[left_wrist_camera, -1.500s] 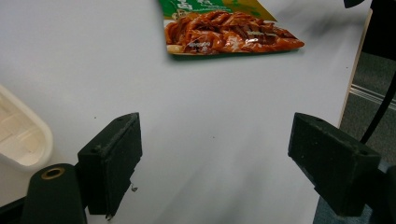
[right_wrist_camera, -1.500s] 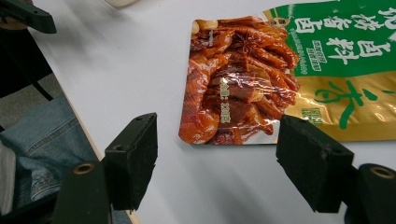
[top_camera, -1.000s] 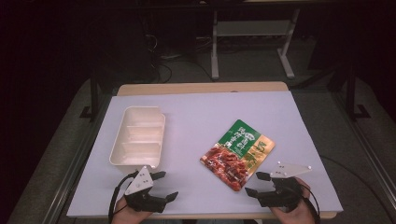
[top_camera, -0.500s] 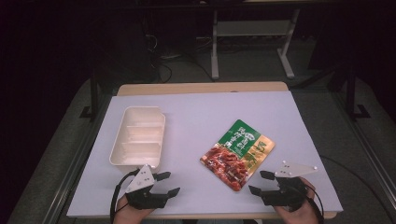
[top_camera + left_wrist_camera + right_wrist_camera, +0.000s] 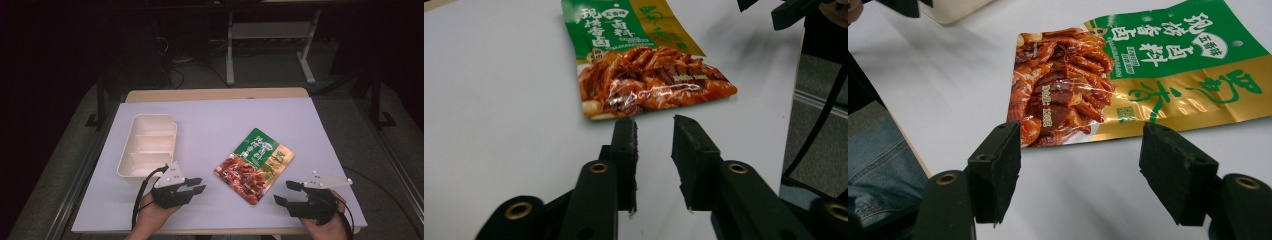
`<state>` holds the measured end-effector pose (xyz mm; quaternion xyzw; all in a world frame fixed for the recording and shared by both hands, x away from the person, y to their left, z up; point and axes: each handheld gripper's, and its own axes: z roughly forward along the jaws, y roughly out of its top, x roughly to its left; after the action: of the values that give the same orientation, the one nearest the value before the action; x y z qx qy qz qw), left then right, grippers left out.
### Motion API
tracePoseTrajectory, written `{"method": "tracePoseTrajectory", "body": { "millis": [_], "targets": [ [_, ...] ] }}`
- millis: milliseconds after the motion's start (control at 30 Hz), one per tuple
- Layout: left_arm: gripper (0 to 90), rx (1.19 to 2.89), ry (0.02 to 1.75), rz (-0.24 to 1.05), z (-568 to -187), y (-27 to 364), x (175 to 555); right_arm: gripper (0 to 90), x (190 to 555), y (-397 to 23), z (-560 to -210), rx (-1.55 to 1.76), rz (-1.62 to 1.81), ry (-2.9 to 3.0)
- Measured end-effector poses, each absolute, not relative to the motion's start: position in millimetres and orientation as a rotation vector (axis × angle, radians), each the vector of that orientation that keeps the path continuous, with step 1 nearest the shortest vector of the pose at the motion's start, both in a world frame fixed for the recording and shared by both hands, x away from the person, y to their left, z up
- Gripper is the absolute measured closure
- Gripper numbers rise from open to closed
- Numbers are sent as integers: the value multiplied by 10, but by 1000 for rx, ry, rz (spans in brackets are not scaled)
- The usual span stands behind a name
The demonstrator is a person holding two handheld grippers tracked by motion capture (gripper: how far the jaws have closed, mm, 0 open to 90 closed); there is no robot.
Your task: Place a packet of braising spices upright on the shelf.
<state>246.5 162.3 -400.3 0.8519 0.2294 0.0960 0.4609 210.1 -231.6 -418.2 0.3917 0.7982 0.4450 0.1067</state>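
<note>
Only readable print you've got is on the food pouch (image 5: 1128,80). Its green panel carries big white Chinese characters, 现烧香卤, with a small white oval badge beside them reading 五香味. The gold panel has green brush-script characters, too stylised to make out. Small white print sits over the meat photo, too fine to read. No legible numbers anywhere.

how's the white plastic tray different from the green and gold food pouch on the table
The white plastic compartment tray is a plain rigid container with raised walls; the green and gold food pouch is a flat, glossy, printed packet. The tray lies on the left side of the white table, squared to its edge; the pouch lies right of centre, turned at an angle. Both rest on the table, touched by neither gripper.
</note>
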Motion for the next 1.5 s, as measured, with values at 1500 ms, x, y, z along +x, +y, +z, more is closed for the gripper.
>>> {"method": "tracePoseTrajectory", "body": {
  "millis": [1500],
  "targets": [
    [900,2410,576,166,-4361,652,3298,326,2163,-2365,-4237,1210,1232,2353]
  ]
}}
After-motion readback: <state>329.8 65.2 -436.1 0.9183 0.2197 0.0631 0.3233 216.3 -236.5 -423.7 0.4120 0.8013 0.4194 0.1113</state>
